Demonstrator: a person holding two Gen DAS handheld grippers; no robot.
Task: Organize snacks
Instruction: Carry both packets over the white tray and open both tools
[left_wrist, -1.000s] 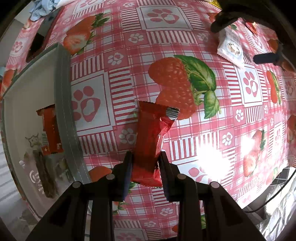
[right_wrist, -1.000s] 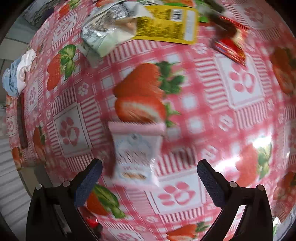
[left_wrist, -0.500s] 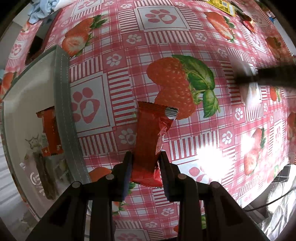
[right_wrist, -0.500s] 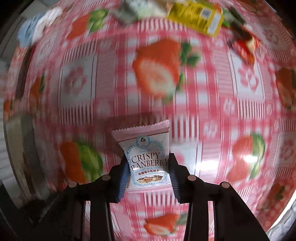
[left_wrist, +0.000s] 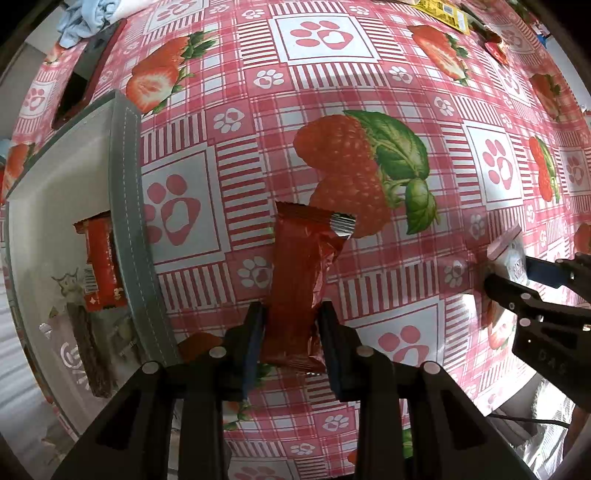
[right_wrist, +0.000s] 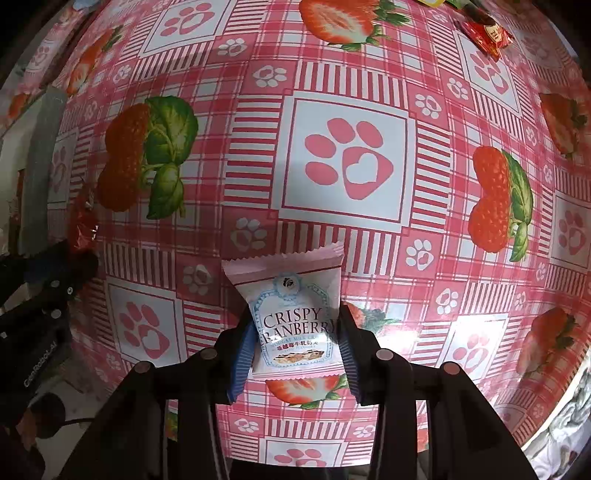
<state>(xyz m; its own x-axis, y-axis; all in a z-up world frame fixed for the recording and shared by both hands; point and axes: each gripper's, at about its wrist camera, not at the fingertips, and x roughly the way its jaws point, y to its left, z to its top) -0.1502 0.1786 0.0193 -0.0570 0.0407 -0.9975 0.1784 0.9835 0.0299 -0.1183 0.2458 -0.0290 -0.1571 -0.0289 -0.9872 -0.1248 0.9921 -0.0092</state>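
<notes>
Two grippers: left gripper (left_wrist: 291, 332), right gripper (right_wrist: 295, 343).
Red snack bars: two, one (left_wrist: 299, 280) clamped in left gripper, one (left_wrist: 99, 266) inside grey tray (left_wrist: 129, 221) at tablecloth's left edge.
Pink cranberry packets: one (right_wrist: 295, 317), clamped in right gripper.
Small red packets: one (right_wrist: 487, 35), far right corner.
Yellow packets: one (left_wrist: 443, 11), far edge.
Dark bars in tray: one (left_wrist: 88, 350).

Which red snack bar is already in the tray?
The shorter red bar lying inside the white tray, beside its grey rim. The other, long red bar, is clamped in the left gripper over the tablecloth.
</notes>
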